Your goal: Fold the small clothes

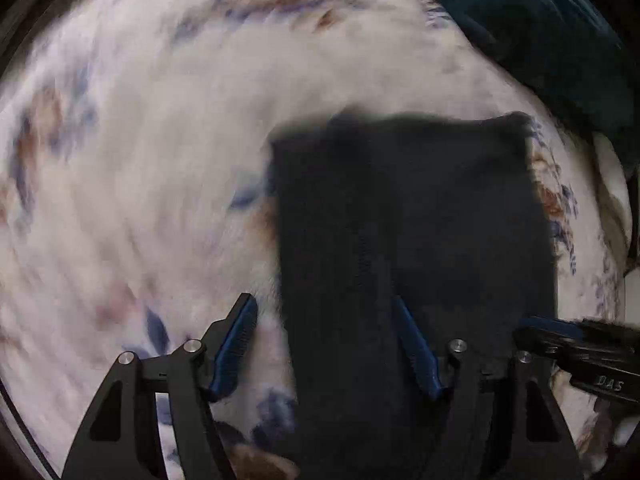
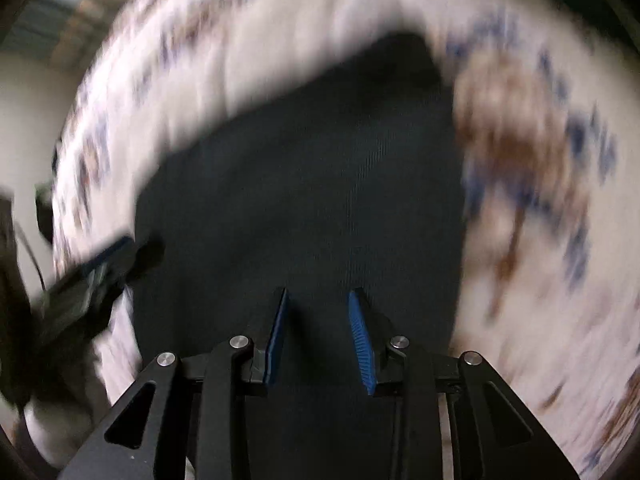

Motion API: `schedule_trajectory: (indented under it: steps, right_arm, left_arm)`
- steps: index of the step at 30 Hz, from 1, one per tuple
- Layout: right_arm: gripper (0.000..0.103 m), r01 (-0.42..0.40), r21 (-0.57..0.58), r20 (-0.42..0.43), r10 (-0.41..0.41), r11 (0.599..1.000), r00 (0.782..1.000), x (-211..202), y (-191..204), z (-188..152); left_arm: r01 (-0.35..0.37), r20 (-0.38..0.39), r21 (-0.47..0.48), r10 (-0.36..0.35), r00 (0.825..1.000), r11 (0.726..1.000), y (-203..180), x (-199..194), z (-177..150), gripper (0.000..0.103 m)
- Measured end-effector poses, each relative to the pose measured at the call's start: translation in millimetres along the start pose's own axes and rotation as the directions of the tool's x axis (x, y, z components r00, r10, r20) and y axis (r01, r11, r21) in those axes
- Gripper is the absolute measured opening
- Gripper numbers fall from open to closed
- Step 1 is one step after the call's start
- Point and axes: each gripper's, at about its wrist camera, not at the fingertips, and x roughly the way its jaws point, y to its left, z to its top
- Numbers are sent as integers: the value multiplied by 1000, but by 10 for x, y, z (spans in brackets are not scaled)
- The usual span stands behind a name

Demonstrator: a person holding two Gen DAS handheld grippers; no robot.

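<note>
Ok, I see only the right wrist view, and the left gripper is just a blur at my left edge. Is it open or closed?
Observer: Open. In the left wrist view the left gripper has its fingers wide apart, one over the dark garment and the other over the floral sheet.
Operator: And is the cloth between these fingers?
Observer: No, nothing is pinched; the garment's left edge runs through the gap.
Operator: Is anything else on the bed?
Observer: Yes, a dark teal fabric lies past the garment's far right corner. I cannot tell what it is.
</note>
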Motion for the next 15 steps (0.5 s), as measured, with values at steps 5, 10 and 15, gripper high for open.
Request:
schedule_trajectory:
  steps: [5,10,15]
  right_arm:
    - [0,-48,170,52,40,984,998,-70,-408,-215]
    - [21,-207,201,56,200,957,978,-296,-168,-405]
    - [13,-139,289,-62,164,947,985,6,-189,-615]
  left_arm:
    - [95,1,-117,-96,995,989,158,-363,67,71]
    - [171,7,-63,-171,985,983,-145,-591,-291,71]
    - [69,-74,-136,-80,994,988,285,-170,-533,74]
